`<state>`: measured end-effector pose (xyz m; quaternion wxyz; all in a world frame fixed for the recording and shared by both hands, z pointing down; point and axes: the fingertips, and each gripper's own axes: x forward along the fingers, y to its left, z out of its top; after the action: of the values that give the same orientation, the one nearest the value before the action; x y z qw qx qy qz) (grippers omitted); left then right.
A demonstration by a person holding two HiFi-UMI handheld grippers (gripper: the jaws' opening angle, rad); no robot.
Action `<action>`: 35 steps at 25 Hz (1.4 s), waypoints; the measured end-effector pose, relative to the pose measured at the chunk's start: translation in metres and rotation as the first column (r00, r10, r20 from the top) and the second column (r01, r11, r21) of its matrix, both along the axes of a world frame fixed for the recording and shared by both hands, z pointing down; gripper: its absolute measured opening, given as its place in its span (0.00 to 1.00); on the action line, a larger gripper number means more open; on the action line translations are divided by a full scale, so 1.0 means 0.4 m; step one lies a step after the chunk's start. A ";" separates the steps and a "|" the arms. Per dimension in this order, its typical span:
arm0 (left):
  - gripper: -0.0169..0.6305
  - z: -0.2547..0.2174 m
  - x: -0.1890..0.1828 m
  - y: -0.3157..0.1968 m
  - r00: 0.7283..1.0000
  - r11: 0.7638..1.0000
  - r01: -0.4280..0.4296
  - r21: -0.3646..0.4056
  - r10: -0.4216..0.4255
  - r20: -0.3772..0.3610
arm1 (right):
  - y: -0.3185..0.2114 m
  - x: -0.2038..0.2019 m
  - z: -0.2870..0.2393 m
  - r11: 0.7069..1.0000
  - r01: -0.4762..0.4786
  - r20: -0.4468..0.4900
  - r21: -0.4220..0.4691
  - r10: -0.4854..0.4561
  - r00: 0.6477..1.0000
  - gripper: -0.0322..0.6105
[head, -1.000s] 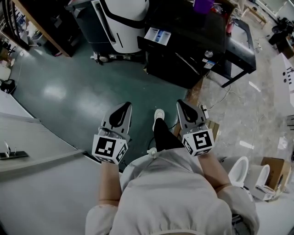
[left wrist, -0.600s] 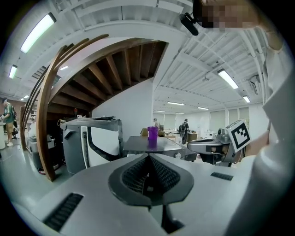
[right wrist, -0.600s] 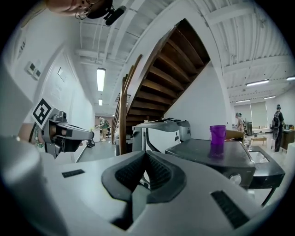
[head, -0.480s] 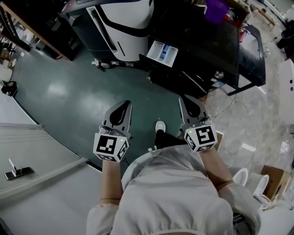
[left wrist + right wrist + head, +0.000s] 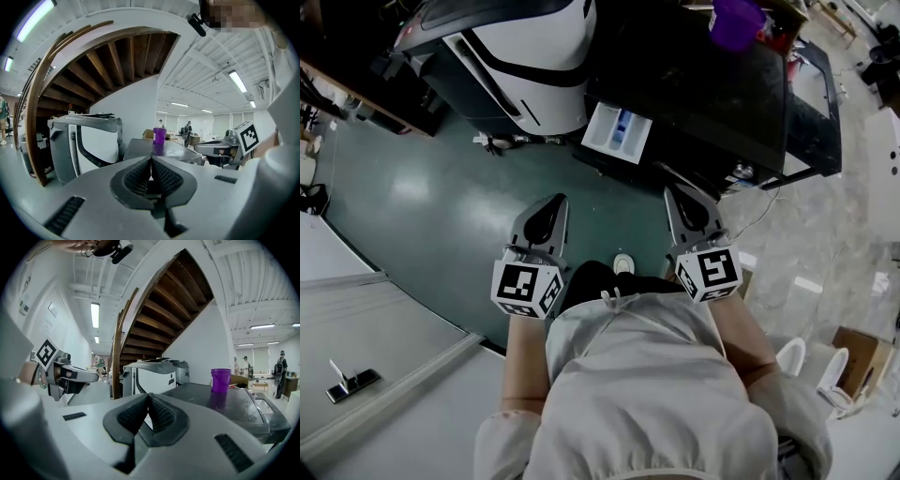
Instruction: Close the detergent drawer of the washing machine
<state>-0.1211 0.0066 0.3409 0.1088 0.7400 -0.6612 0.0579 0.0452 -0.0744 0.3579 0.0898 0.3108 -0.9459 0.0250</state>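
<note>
You stand on a dark green floor point(image 5: 422, 187) that gives way to pale, marbled flooring point(image 5: 834, 234) on your right, and a pale curved surface point(image 5: 375, 319) borders the green on your left. The black washing machine point(image 5: 703, 94) is ahead of you and a little to the right, with a purple bucket point(image 5: 737, 21) on its glossy top. Its detergent drawer point(image 5: 617, 132) juts out of the front, pulled open, its white compartments showing. Just left of it stands a white-and-grey machine point(image 5: 534, 47).

You hold both grippers low in front of your body, well apart from the drawer. Your left gripper point(image 5: 555, 201) has its jaws pressed together with nothing between them, and so does your right gripper point(image 5: 675, 192). One shoe point(image 5: 622, 263) shows between them on the floor.

The gripper views show a curved wooden staircase point(image 5: 93, 61) rising overhead, white walls, and strip lights along a white ceiling point(image 5: 225, 65).
</note>
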 end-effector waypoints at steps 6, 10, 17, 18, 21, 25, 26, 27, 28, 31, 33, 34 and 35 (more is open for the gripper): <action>0.05 0.098 -0.037 -0.095 1.000 0.996 -0.022 -0.090 0.023 0.004 | -0.061 -0.020 0.071 0.998 -0.048 -0.045 -0.038 0.047 0.998 0.05; 0.05 0.173 -0.053 -0.159 0.997 0.987 -0.075 -0.142 0.075 -0.008 | -0.098 -0.039 0.128 0.992 -0.097 -0.076 -0.076 0.091 0.993 0.05; 0.05 0.313 -0.068 -0.234 0.980 0.956 -0.198 -0.216 0.201 -0.010 | -0.133 -0.066 0.233 0.964 -0.212 -0.120 -0.159 0.194 0.974 0.06; 0.05 0.334 -0.070 -0.243 0.976 0.951 -0.216 -0.220 0.220 -0.008 | -0.137 -0.068 0.245 0.958 -0.233 -0.126 -0.165 0.214 0.969 0.06; 0.05 0.406 -0.063 -0.259 0.957 0.922 -0.288 -0.257 0.288 -0.039 | -0.139 -0.077 0.277 0.939 -0.289 -0.141 -0.187 0.265 0.954 0.06; 0.05 0.475 -0.059 -0.276 0.942 0.897 -0.335 -0.289 0.329 -0.071 | -0.140 -0.097 0.315 0.925 -0.321 -0.152 -0.203 0.294 0.944 0.06; 0.05 0.490 -0.058 -0.284 0.939 0.894 -0.342 -0.291 0.336 -0.073 | -0.144 -0.101 0.326 0.922 -0.327 -0.154 -0.206 0.299 0.942 0.06; 0.05 0.504 -0.057 -0.291 0.936 0.890 -0.349 -0.295 0.344 -0.072 | -0.147 -0.105 0.337 0.920 -0.332 -0.157 -0.208 0.304 0.940 0.06; 0.05 0.517 -0.056 -0.297 0.934 0.886 -0.355 -0.299 0.351 -0.068 | -0.149 -0.109 0.347 0.918 -0.336 -0.161 -0.209 0.307 0.938 0.06; 0.05 0.546 -0.055 -0.317 0.934 0.886 -0.355 -0.299 0.353 -0.065 | -0.152 -0.113 0.369 0.913 -0.348 -0.174 -0.212 0.315 0.933 0.06; 0.05 0.561 -0.062 -0.330 0.941 0.891 -0.337 -0.304 0.330 -0.077 | -0.153 -0.114 0.377 0.910 -0.356 -0.178 -0.214 0.322 0.930 0.06; 0.05 0.566 -0.065 -0.335 0.943 0.893 -0.332 -0.305 0.321 -0.088 | -0.155 -0.113 0.380 0.906 -0.363 -0.179 -0.218 0.328 0.927 0.06; 0.05 0.570 -0.068 -0.339 0.943 0.894 -0.332 -0.302 0.316 -0.100 | -0.158 -0.112 0.384 0.902 -0.371 -0.181 -0.223 0.335 0.925 0.06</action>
<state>-0.1481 -0.1289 0.5689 0.2302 0.8140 -0.5082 0.1618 0.0004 -0.1375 0.5113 0.1879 0.4641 -0.8542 0.1399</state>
